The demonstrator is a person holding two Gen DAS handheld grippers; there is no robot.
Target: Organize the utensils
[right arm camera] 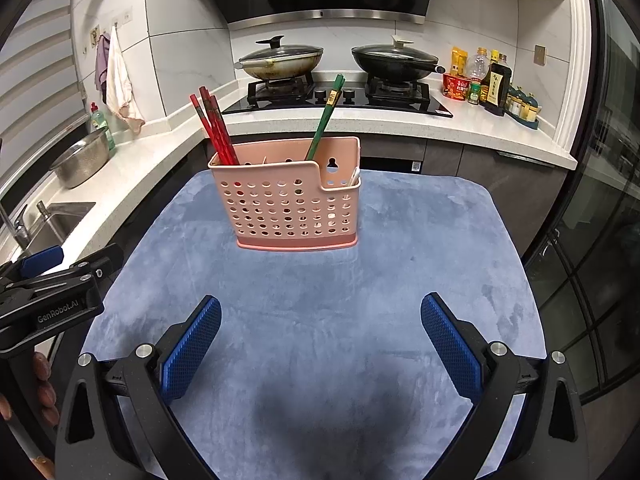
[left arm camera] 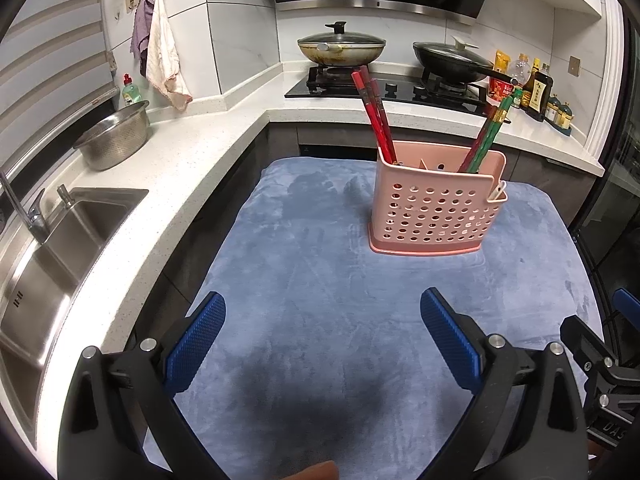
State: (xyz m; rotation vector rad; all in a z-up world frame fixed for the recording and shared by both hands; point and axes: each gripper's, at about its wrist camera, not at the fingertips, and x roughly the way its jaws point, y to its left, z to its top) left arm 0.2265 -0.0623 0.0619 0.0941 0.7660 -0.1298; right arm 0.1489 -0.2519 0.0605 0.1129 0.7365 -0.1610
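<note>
Left tool point(left arm camera: 322, 336) and right tool point(right arm camera: 320, 334): both stood wide apart, holding nothing, above the blue cloth point(right arm camera: 360, 300) covering the bench. Beyond them, pink perforated holder point(right arm camera: 290, 204): upright on the cloth, red chopsticks point(right arm camera: 214, 128) leaning in its left compartment, green chopsticks point(right arm camera: 326, 116) toward the right.

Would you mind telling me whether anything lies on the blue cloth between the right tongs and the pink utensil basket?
Nothing visible does. The right tongs stand open and empty over the blue cloth, which is bare up to the pink basket. The red chopsticks and green chopsticks already stand inside it.
</note>
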